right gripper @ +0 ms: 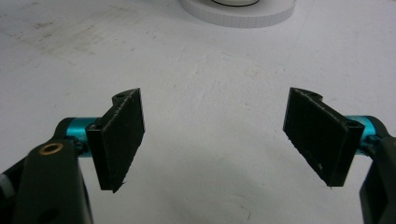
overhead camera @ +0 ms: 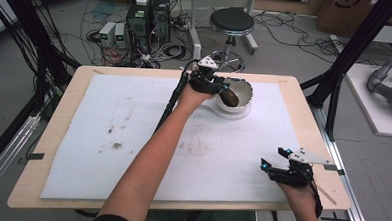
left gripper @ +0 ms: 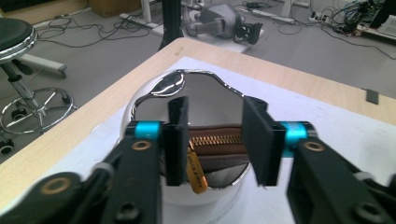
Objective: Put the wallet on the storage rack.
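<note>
Workshop floor with loose cables surrounds a wooden table point(overhead camera: 58, 134), and a round black stool point(overhead camera: 231, 21) stands beyond the table's far edge at 12 o'clock. White foam matting point(overhead camera: 132, 153) covers most of the tabletop and carries several dark stains at 9 o'clock from its centre.

A white bowl point(overhead camera: 242, 95) with a wavy rim sits on the mat at roughly 1 o'clock from the mat's centre, near the far edge. A brown zip pouch point(left gripper: 219, 140) lies in the bowl's opening, partly over the near rim. In the left gripper view its gold zipper teeth run across between the jaws, and an orange-gold pull tab point(left gripper: 196, 170) hangs down at the bowl's near rim.

The left gripper point(left gripper: 215, 140) is held at the bowl, at 9 o'clock from it in the high view. Its jaws stand part-way apart on either side of the pouch. The left pad sits against or just beside the pouch end; the right pad shows a gap. The pads do not clamp the pouch.

The right gripper point(overhead camera: 274, 161) rests low over the mat at 4 o'clock from the mat's centre, well apart from the bowl. Its jaws are spread wide with only bare mat between them.
</note>
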A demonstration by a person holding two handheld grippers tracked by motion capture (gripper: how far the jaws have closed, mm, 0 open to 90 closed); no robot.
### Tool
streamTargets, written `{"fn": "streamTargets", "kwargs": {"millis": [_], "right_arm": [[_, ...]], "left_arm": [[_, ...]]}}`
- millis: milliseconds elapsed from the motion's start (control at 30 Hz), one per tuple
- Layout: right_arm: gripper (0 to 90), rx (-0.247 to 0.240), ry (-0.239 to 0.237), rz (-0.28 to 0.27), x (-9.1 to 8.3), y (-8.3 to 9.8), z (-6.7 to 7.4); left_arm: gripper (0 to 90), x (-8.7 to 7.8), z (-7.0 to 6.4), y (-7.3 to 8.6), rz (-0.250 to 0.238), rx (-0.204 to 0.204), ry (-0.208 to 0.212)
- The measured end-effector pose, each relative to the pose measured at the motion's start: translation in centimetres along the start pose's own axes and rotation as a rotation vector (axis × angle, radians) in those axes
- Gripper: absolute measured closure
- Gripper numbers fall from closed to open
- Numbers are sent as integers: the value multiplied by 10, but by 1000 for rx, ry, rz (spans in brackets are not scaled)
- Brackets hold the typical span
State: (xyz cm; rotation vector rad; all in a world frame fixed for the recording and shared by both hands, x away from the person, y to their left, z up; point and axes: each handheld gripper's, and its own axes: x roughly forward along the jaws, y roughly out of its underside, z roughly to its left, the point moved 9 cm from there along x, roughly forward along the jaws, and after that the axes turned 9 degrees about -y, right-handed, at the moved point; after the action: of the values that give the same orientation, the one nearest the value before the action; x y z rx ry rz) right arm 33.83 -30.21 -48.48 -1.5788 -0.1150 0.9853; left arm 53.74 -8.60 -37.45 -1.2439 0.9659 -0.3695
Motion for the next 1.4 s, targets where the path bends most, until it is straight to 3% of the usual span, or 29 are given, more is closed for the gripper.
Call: {"fn": "streamTargets", "kwargs": {"millis": [133,333,633,867,967,1400], "right_arm": [[208,-7,-3,1,1,-1,1],[208,-14,-5,0,1,-3,4],[208,-14,-8,-1,4,-5,6],[208,-22,-14,4,8,-7,8],[208,-20,-14,1,7,-7,9],[208,-20,-12,3,8,-7,7]], "left_arm": [[518,-15,-2,2,0,3,4],[418,-33,-11,10,-8,11,44],[367,-67,-25,30,-12,22,96],[330,-93,-26,51,-8,21,105],[309,-102,-24,60,28,25,103],[289,-153,-24,82,-9,25,69]]}}
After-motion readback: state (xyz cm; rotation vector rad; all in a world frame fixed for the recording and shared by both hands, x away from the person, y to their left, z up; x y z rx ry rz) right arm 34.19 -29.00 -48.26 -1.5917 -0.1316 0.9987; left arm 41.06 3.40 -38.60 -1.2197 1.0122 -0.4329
